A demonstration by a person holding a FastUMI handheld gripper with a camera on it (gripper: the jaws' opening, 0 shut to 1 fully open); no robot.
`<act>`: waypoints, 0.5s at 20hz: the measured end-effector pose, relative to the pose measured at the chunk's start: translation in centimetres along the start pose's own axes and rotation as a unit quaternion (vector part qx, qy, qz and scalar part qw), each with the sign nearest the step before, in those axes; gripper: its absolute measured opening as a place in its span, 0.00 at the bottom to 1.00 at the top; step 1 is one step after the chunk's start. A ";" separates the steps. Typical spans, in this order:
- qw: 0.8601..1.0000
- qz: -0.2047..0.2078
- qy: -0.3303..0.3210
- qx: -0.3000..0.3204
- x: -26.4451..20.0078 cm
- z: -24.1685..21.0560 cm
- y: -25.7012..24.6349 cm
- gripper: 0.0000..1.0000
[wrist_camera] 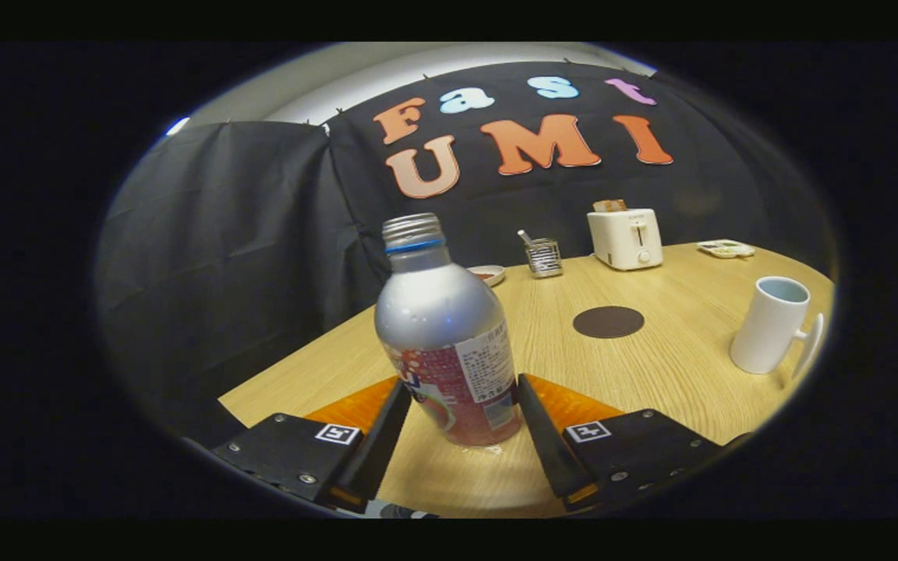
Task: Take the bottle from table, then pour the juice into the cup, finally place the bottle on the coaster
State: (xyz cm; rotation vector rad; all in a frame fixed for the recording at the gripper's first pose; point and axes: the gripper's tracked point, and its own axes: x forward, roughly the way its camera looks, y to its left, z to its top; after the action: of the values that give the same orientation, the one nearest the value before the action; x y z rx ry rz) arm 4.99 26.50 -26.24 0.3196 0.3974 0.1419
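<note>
A silver aluminium bottle with a red label and a blue ring under its threaded top stands between my fingers, low over the wooden table. My gripper is shut on it, both fingers pressing its labelled lower body. Its base is at the table surface; I cannot tell whether it rests there or is lifted. A round dark coaster lies beyond the right finger. The white cup, handle turned right, stands farther right near the table's edge.
At the back of the table stand a white toaster with toast in it, a small glass jar holding a utensil, a shallow dish behind the bottle and a small tray. The table's left edge runs close beside the bottle.
</note>
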 end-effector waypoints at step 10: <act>0.993 0.031 -0.043 0.104 -2.1 4.1 -1.2 0.79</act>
State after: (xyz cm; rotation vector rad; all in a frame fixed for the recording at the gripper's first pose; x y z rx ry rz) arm 4.76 23.81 -22.34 0.5424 0.3174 0.1478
